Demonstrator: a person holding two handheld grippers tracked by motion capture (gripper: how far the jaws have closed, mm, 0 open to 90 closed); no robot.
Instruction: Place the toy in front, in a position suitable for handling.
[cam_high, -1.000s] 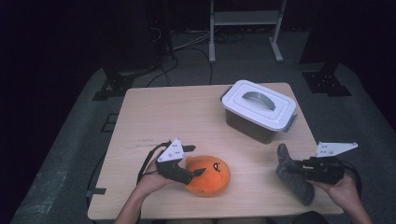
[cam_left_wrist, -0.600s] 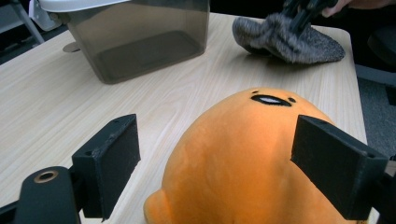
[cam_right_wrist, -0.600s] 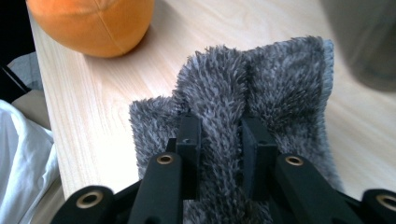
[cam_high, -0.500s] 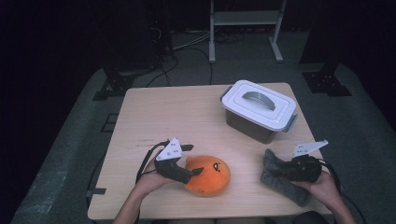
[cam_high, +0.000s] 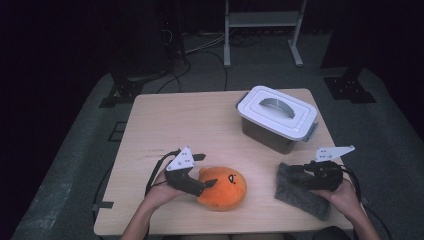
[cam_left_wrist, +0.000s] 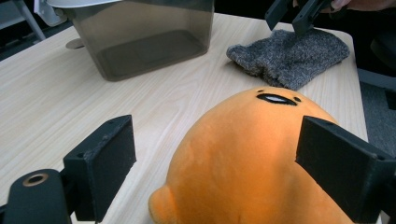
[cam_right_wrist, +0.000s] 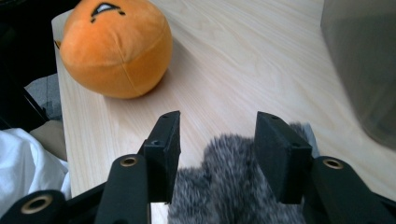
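Lowered flat since before, grey cloth (cam_high: 300, 192) lies under right gripper (cam_high: 296, 175) (jaws apart); left gripper (cam_high: 206, 171) straddles orange plush (cam_high: 223, 188), wide.

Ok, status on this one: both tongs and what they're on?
Left tongs open, straddling orange plush. Right tongs open over grey cloth, cloth flat on table. Lidded bin shut, clear of both.

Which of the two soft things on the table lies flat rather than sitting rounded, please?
The grey woolly cloth near the right tool lies flat. The orange plush toy, between the left tool's open jaws, is a rounded ball.
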